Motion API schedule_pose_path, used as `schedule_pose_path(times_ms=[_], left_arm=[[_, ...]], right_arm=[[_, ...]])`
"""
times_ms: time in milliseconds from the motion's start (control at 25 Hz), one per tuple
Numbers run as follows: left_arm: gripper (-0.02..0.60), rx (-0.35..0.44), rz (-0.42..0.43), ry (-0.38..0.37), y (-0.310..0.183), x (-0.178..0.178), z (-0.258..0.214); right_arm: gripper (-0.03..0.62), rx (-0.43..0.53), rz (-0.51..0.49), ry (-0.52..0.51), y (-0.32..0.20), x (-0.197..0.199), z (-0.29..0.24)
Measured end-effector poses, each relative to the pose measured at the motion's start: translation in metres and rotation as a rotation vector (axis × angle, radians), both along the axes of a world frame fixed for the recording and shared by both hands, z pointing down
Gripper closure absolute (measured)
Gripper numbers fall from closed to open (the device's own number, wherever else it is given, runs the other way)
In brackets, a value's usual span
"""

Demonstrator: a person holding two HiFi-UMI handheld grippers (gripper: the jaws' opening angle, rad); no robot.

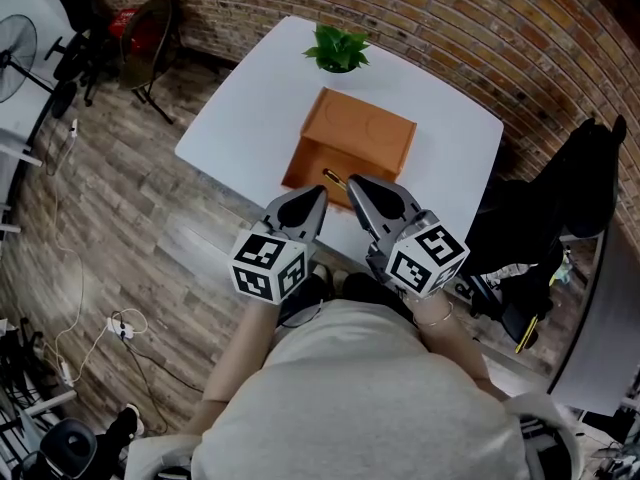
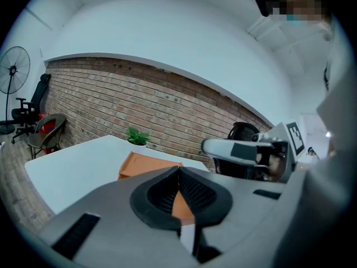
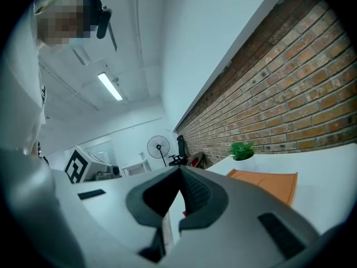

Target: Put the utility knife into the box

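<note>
1. Nearest to the camera was the person's light grey shirt [image 1: 360, 398]. Just beyond it, both hand-held tools were held close to the body, side by side at the near edge of the white rectangular table [image 1: 250, 108].
2. The left grey two-jaw gripper [image 1: 318, 198] had its jaws pressed together with nothing between them. I judged that it was closed so because it carried nothing.
3. The right grey two-jaw gripper [image 1: 353, 182] was closed in the same way and was also empty. It pointed toward the near side of the box.
4. The orange-brown wooden box [image 1: 365, 128] stood in the middle of the table, and its flat top looked closed. A small brass-coloured piece [image 1: 333, 176] showed on its near face. It was perhaps a latch, but it was too small to tell.
5. The utility knife appeared in no view, neither on the bare table nor in either gripper. It could have been lying inside the box already, or hidden behind the grippers, and the views did not decide between the two.
6. The small green potted plant [image 1: 338, 48] stood at the far edge of the table, just beyond the box, probably so that the working space near the person was free.
</note>
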State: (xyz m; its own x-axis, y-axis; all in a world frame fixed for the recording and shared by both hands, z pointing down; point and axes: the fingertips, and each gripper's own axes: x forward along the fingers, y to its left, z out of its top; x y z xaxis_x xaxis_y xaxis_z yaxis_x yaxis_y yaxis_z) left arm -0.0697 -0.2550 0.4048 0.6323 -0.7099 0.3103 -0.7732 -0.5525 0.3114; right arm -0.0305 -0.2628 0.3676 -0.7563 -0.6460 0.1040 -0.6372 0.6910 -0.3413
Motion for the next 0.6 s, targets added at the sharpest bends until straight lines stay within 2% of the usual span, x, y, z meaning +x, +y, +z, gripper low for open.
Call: schedule_pose_path(times_ms=[280,600], left_arm=[[0.575,0.003,-0.002,-0.005,0.001,-0.004,-0.002],[0.575,0.001,0.004,-0.011,0.001,-0.003,-0.002]], right_arm=[[0.595,-0.026,0.016,0.024,0.000,0.001,0.008],[0.595,-0.042,0.007,0.005,0.001,0.001,0.011]])
